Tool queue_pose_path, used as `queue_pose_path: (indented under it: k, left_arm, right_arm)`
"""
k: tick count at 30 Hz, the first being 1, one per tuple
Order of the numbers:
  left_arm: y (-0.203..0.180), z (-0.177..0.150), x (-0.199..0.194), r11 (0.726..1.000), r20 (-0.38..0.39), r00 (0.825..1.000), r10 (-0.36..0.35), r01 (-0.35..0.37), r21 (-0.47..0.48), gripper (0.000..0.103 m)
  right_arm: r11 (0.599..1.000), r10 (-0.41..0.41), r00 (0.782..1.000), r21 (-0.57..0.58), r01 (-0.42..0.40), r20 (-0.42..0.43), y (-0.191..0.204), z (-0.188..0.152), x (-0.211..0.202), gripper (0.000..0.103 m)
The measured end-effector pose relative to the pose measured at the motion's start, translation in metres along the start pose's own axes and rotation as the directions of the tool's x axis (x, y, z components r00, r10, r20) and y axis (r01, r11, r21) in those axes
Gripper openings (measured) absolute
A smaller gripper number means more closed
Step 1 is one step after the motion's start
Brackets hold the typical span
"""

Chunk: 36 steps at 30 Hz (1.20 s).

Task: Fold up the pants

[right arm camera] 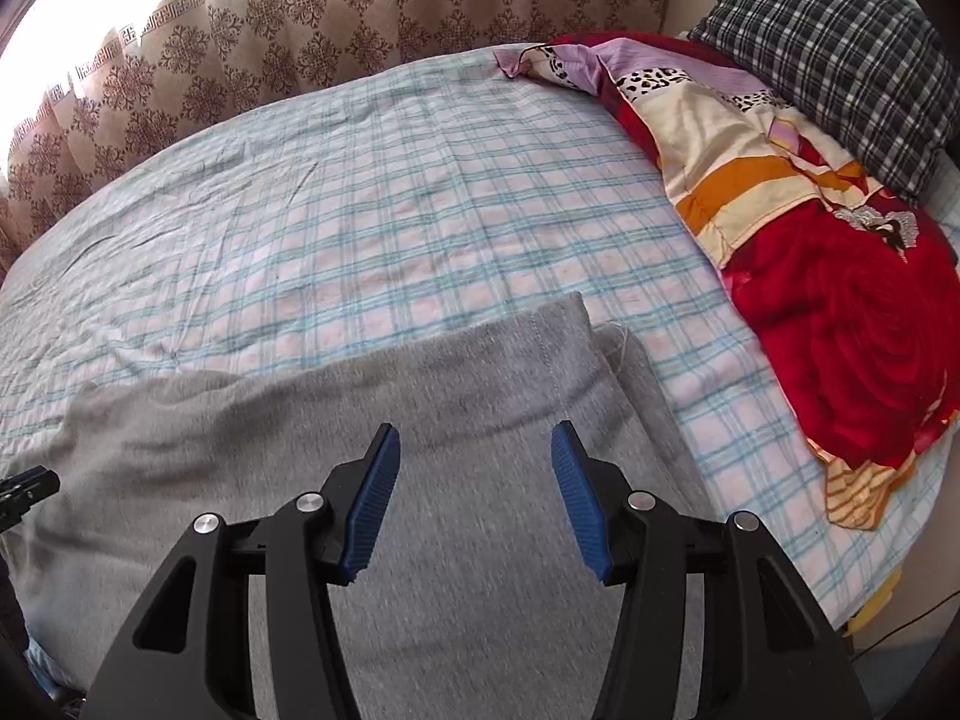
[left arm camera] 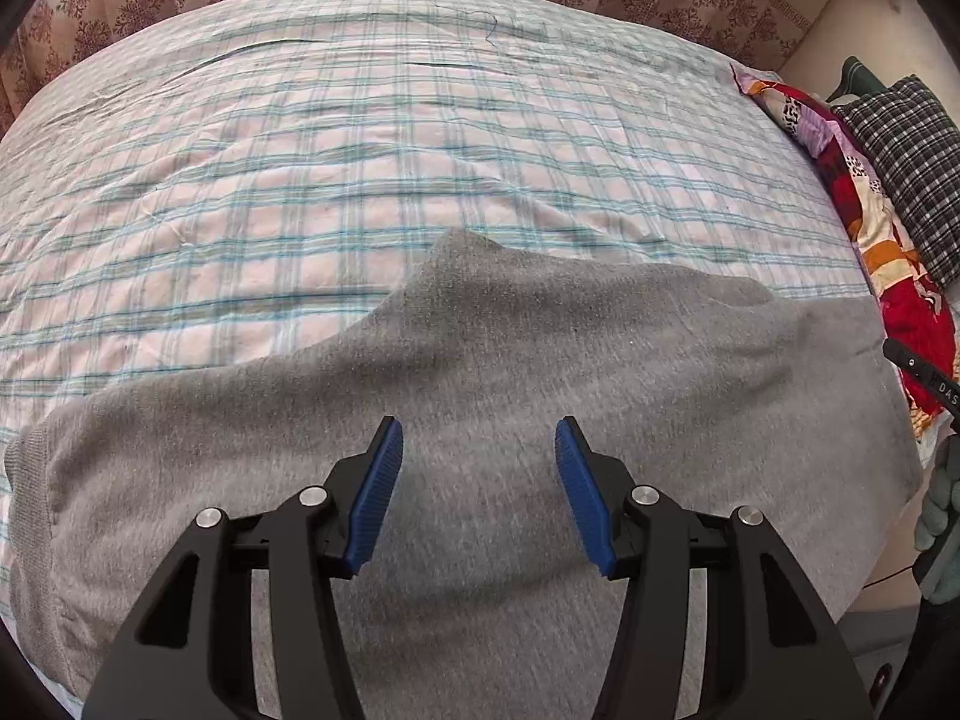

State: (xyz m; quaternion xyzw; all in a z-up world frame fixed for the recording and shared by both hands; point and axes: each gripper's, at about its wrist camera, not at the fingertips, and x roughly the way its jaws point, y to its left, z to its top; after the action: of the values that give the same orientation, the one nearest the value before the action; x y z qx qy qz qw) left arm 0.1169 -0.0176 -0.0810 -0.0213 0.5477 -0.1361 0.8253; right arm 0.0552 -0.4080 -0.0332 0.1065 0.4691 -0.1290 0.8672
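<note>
Grey pants [left arm camera: 540, 372] lie spread across the near part of a bed with a plaid sheet [left arm camera: 336, 138]. My left gripper [left arm camera: 478, 429] hangs over the grey cloth with its blue pads apart and nothing between them. In the right wrist view the same pants [right arm camera: 372, 420] show a stitched hem end [right arm camera: 552, 330] lying on the sheet [right arm camera: 384, 204]. My right gripper [right arm camera: 475, 432] is open above the cloth near that hem, holding nothing. The right gripper's tip [left arm camera: 927, 375] and a gloved hand [left arm camera: 939, 528] appear at the right edge of the left wrist view.
A red and patterned blanket [right arm camera: 840, 312] is bunched along the bed's right side, with a dark checked pillow [right arm camera: 840, 54] behind it. A brown patterned curtain [right arm camera: 336, 18] hangs beyond the far edge. The left gripper's tip [right arm camera: 27, 489] peeks in at the left of the right wrist view.
</note>
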Motion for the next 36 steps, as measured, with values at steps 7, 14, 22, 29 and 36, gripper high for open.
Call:
queue_pose_path:
  k: [7, 14, 22, 29, 36]
  left_arm:
    - [0.007, 0.013, 0.033, 0.998, -0.027, 0.999, 0.035, -0.036, -0.053, 0.054]
    - [0.005, 0.025, 0.043, 0.989, 0.003, 0.992, 0.125, -0.125, -0.077, 0.054]
    - [0.005, 0.029, 0.038, 0.991, 0.008, 0.994, 0.107, -0.106, -0.082, 0.054]
    - [-0.004, 0.024, 0.013, 0.997, 0.032, 0.998, 0.048, -0.046, -0.067, 0.056]
    - [-0.003, -0.001, -0.001, 0.999, 0.002, 0.999, 0.037, -0.037, -0.037, 0.070]
  right_arm:
    - [0.996, -0.089, 0.994, 0.002, 0.089, -0.071, -0.011, 0.013, 0.061, 0.053]
    - [0.991, -0.137, 0.989, -0.019, 0.136, -0.048, -0.011, 0.007, 0.067, 0.052]
    - [0.992, -0.125, 0.992, -0.009, 0.125, 0.004, 0.003, 0.008, 0.036, 0.055]
    - [0.993, 0.060, 0.998, -0.104, -0.060, -0.005, 0.064, -0.008, 0.012, 0.064]
    - [0.958, 0.156, 0.983, -0.227, -0.174, -0.093, 0.124, -0.039, 0.018, 0.064]
